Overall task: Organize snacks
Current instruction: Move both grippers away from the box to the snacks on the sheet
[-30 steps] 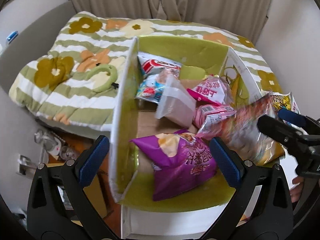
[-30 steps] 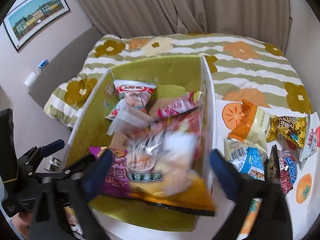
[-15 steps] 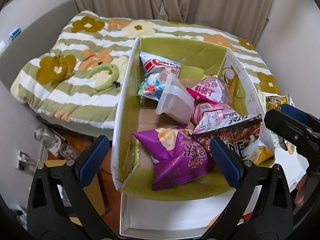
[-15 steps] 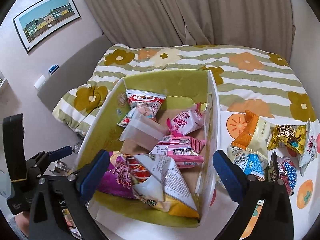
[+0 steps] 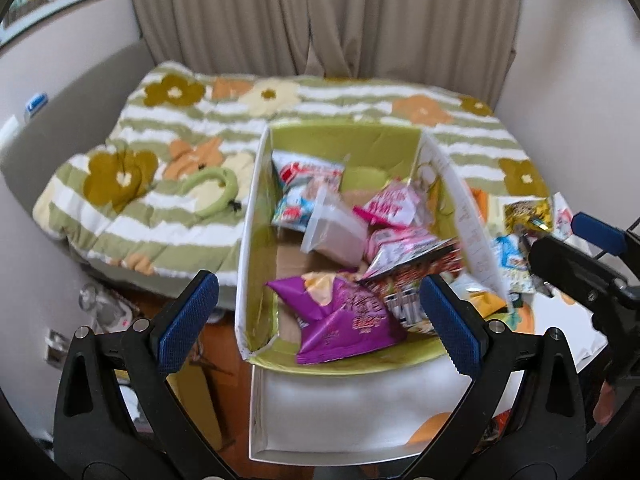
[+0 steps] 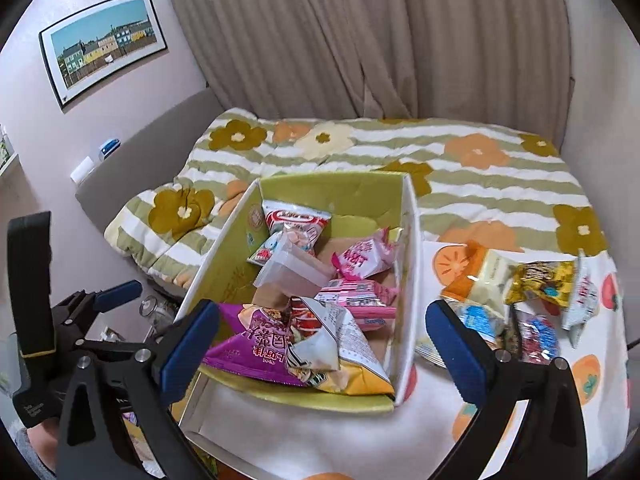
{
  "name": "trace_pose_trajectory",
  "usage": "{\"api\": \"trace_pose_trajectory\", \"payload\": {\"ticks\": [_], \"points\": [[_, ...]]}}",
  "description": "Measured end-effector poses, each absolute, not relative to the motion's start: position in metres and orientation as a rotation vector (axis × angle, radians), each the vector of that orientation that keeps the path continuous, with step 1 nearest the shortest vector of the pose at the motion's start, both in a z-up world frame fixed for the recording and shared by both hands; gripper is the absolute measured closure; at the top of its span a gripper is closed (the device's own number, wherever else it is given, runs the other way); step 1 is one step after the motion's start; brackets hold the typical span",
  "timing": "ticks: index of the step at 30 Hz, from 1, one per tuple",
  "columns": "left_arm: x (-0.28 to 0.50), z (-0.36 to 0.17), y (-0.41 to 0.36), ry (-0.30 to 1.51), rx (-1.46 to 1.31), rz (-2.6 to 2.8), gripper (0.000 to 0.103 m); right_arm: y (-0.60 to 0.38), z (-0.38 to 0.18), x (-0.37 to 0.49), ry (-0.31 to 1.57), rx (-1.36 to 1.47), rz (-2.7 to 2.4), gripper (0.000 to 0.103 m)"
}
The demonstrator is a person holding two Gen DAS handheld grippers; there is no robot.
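A green-lined cardboard box holds several snack packs: a purple bag, a red and yellow bag lying at the box's near right, pink packs and a clear tub. More loose snacks lie on the white cloth right of the box. My left gripper hovers open in front of the box with nothing in it. My right gripper is open and empty too, above the box's near edge.
The box sits on a white cloth with orange fruit prints, beside a bed with a green striped flower quilt. A green ring lies on the quilt. Curtains hang behind. Floor clutter shows left of the box.
The red and yellow bag left my right gripper and now lies in the box. Both grippers have pulled back and up from the box.
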State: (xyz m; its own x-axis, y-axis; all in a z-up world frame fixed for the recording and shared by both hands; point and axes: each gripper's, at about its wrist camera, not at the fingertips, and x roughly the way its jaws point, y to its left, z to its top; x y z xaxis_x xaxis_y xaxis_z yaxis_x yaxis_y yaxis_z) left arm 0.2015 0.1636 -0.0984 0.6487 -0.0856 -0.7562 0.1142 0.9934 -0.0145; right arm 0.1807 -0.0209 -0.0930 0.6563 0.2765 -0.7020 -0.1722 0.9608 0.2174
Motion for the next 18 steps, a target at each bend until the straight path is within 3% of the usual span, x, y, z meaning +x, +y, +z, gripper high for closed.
{"api": "trace_pose_trajectory", "payload": {"ticks": [10,18], "points": [[0.158,-0.06,0.136,0.73,0.039,-0.208,0.003,-0.065,-0.06,0.113,0.696,0.139,0.054,0.0],[0.14,-0.067,0.082,0.716,0.078,-0.306,0.003,-0.119,-0.062,0.075,0.685,0.156,-0.066,0.0]]}}
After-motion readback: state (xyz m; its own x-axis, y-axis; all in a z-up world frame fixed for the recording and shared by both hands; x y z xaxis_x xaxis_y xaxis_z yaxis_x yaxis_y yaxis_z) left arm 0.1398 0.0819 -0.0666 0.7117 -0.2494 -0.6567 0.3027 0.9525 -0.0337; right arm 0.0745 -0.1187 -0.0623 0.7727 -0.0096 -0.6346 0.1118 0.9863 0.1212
